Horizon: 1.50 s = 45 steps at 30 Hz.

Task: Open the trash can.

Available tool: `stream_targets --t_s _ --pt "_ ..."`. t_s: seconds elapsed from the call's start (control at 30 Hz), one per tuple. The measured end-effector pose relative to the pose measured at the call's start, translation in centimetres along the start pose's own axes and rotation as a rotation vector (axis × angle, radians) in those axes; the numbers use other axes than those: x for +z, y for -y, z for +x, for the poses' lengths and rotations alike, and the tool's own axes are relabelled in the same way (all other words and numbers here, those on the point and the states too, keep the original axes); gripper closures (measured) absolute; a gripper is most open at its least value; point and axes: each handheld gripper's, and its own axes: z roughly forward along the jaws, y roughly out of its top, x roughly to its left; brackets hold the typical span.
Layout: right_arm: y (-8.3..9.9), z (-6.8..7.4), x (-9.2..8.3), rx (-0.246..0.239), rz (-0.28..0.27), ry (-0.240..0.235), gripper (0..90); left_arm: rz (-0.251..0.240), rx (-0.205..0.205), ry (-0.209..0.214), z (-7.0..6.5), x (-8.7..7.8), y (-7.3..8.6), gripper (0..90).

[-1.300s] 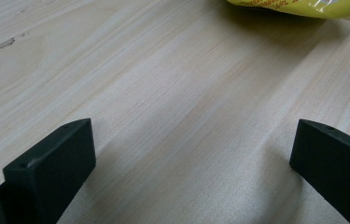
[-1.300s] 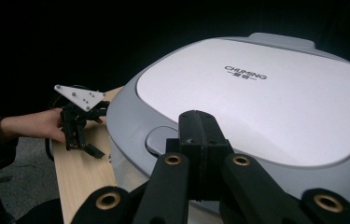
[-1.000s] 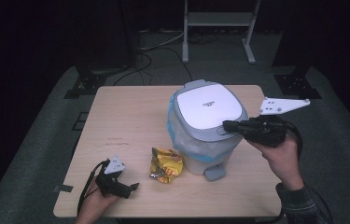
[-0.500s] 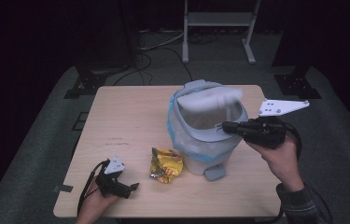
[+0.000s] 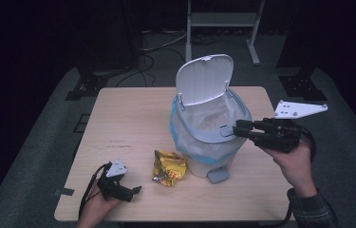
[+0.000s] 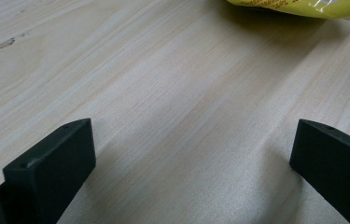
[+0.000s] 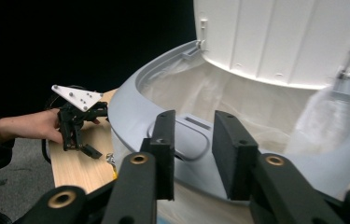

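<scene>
The bin (image 5: pixel 209 137) stands a little right of the middle of the table (image 5: pixel 128 123), lined with a pale bag (image 5: pixel 204 121). Its white lid (image 5: pixel 205 78) is now swung fully upright on the far hinge; a second ago it lay flat and shut over the rim, and half a second ago it was partway up. The mouth of the bin is therefore open and unobstructed.

The right gripper (image 5: pixel 236 129) is at the near-right rim, by the latch button (image 7: pixel 192 136) on the grey collar (image 7: pixel 130 107). Its jaws have just been opening: in the right gripper view they stand a narrow gap apart, with nothing pinched between them. Judgement: the button press is done and the gripper is letting go.

The crumpled yellow wrapper (image 5: pixel 168 167) lies on the table just left of the bin's base and pedal (image 5: pixel 217 175), apart from both grippers. The left gripper (image 5: pixel 136 190) rests low near the table's front-left edge, unmoved over the last second; the left gripper view shows its jaws spread wide and empty over bare wood, the wrapper's edge (image 6: pixel 303 8) ahead of them.

Assessment: opening is complete. What remains, as I judge it, is for the left gripper to pick up the wrapper and drop it in the bin.
</scene>
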Motion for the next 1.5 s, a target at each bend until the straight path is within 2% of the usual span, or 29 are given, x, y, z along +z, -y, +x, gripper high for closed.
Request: stream_targets --t_s 0.37,0.67,0.87,1.07,1.13,1.37,1.43,1.5 --pt "1.3 -0.7 -2.7 0.007 -0.025 0.077 43.6 0.0 0.0 0.0 0.0 0.0 0.0 0.0" --pt "3.2 -1.3 -3.5 -0.002 -0.007 0.149 25.0 0.0 0.0 0.0 0.0 0.0 0.0 0.0" --pt "5.2 -1.7 -3.6 0.019 0.01 0.169 13.2 0.0 0.0 0.0 0.0 0.0 0.0 0.0" --pt "7.0 -2.1 -3.4 0.044 0.022 0.202 12.3 0.0 0.0 0.0 0.0 0.0 0.0 0.0" --pt "7.6 -2.3 -3.2 0.055 0.024 0.2 10.8 0.0 0.0 0.0 0.0 0.0 0.0 0.0" --pt "9.8 -2.2 -2.5 0.058 0.04 0.207 5.8 0.0 0.0 0.0 0.0 0.0 0.0 0.0" --pt "10.5 -2.3 -2.2 0.058 0.047 0.218 1.3 0.0 0.0 0.0 0.0 0.0 0.0 0.0" --pt "11.2 -2.4 -1.9 0.054 0.053 0.231 1.3 0.0 0.0 0.0 0.0 0.0 0.0 0.0"
